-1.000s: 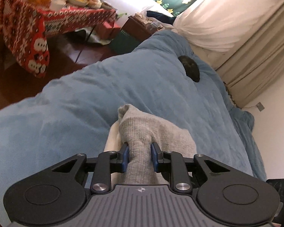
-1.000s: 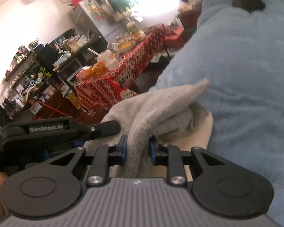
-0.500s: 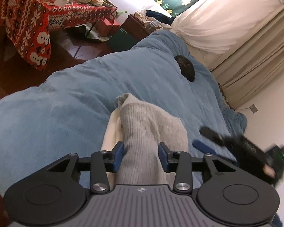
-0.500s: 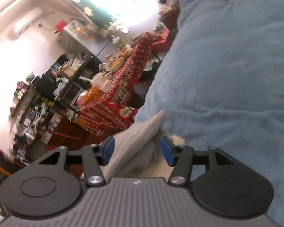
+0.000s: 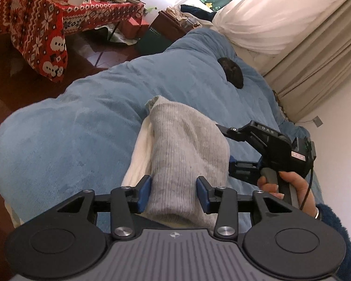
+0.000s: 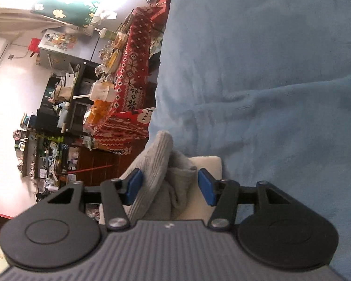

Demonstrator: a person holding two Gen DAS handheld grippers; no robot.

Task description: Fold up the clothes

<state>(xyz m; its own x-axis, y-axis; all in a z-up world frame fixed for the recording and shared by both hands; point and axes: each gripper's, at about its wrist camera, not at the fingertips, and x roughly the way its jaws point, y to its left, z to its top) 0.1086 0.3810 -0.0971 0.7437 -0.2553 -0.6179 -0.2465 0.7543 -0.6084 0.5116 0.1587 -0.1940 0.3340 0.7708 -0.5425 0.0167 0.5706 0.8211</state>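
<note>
A folded grey ribbed garment (image 5: 187,145) lies on top of a folded cream garment (image 5: 139,149) on the blue blanket (image 5: 82,121). My left gripper (image 5: 173,193) is open, its blue pads either side of the grey garment's near end without squeezing it. In the left wrist view the right gripper (image 5: 231,151) is held in a hand just right of the pile. In the right wrist view my right gripper (image 6: 170,187) is open too, and the grey garment (image 6: 160,175) and cream garment (image 6: 206,164) show between its fingers.
The blue blanket (image 6: 269,82) covers the whole bed. A dark round object (image 5: 231,71) lies farther up it. A table with a red patterned cloth (image 5: 44,23) and dishes stands across the dark floor. Cream curtains (image 5: 304,37) hang behind the bed; shelves (image 6: 49,126) line the far wall.
Both grippers were shut on the grey garment a second ago; both have let go and opened. The garment now rests on the cream one, and the right gripper has drawn off to the right.
</note>
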